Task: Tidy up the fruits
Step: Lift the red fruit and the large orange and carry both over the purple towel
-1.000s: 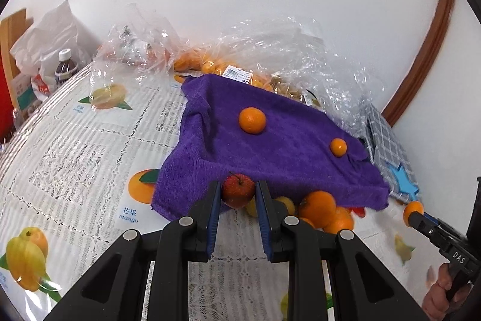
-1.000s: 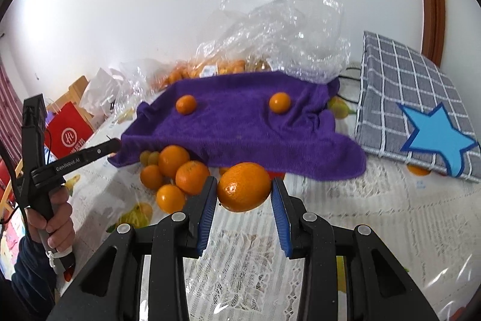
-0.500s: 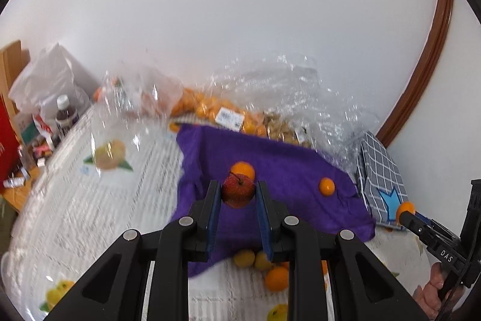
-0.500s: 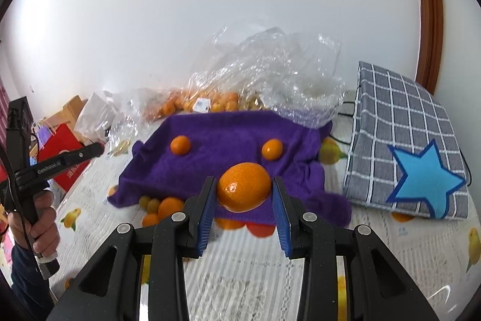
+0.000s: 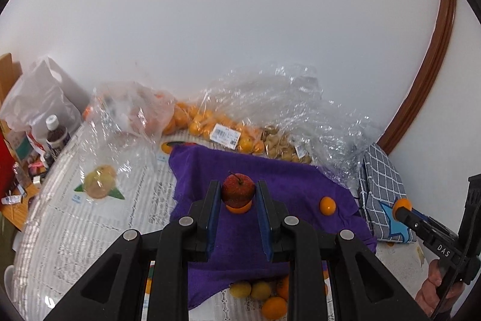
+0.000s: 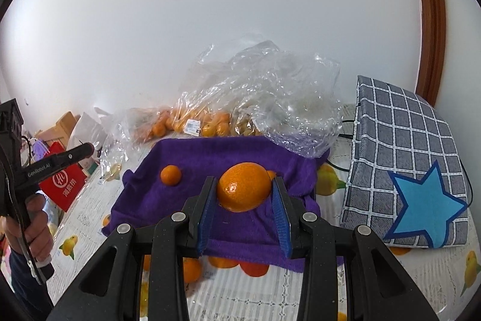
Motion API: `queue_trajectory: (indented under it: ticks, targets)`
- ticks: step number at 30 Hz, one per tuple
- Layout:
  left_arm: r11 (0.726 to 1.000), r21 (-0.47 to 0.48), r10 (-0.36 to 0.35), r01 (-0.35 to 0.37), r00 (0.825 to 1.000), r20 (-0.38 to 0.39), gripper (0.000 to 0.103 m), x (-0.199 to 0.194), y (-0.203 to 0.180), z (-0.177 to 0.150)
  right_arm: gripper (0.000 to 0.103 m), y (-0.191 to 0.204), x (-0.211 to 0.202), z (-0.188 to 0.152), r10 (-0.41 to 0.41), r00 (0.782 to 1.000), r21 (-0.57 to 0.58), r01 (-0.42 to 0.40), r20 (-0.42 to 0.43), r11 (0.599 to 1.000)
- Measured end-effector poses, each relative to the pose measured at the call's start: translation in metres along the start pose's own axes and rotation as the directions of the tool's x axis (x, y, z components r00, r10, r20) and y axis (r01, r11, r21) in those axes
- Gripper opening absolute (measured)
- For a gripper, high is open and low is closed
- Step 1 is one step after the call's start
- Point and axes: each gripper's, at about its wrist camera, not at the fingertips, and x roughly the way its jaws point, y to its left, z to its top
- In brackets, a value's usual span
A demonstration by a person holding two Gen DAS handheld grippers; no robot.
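My left gripper (image 5: 238, 191) is shut on a small red apple (image 5: 238, 189), held above the purple towel (image 5: 288, 179). An orange (image 5: 238, 208) on the towel sits right behind the apple; a smaller one (image 5: 327, 205) lies to the right. My right gripper (image 6: 244, 189) is shut on a large orange (image 6: 244, 186), held over the same towel (image 6: 210, 152). A small orange (image 6: 170, 175) lies on the towel to the left. Several loose oranges (image 5: 273, 307) and yellow fruits (image 5: 240, 288) lie at the towel's near edge; they also show in the right wrist view (image 6: 224, 260).
Clear plastic bags of oranges (image 5: 222, 128) and nuts (image 5: 284, 149) sit behind the towel against the wall. A grey checked bag with a blue star (image 6: 405, 170) stands at the right. A bottle (image 5: 57, 134), white bag and a red box (image 6: 64, 184) crowd the left.
Both grippers have risen and moved forward over the purple towel, each still holding its fruit. The loose fruit pile now lies lower in both views.
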Motion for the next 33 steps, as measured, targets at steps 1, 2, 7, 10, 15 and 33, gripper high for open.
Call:
queue_trajectory:
  ticks: [1,2,7,10,15,33]
  targets:
    - [1.0,-0.002,0.0,0.0,1.0,-0.007,0.023,0.003,0.0,-0.002,0.037,-0.001,0.003,0.0,-0.001,1.0,0.0,0.001,-0.004,1.0]
    - [1.0,-0.003,0.0,0.0,1.0,-0.013,0.023,0.007,0.001,-0.003,0.037,-0.001,0.006,0.0,-0.002,1.0,-0.001,0.002,-0.008,1.0]
    - [1.0,-0.014,-0.004,0.004,0.999,-0.037,0.023,0.022,0.004,-0.006,0.037,-0.004,0.017,0.0,-0.011,1.0,0.001,0.011,-0.027,1.0]
    - [1.0,-0.02,-0.005,0.004,0.999,-0.048,0.023,0.029,0.007,-0.006,0.037,-0.008,0.024,0.0,-0.015,0.999,0.007,0.015,-0.036,1.0]
    - [1.0,-0.029,-0.002,0.0,0.998,-0.06,0.023,0.037,0.012,-0.005,0.037,-0.013,0.037,0.001,-0.018,0.999,0.015,0.018,-0.051,1.0]
    - [0.998,-0.062,-0.01,0.002,0.991,-0.132,0.023,0.066,0.025,-0.018,0.037,-0.015,0.076,-0.009,-0.029,0.992,0.005,0.029,-0.123,1.0]
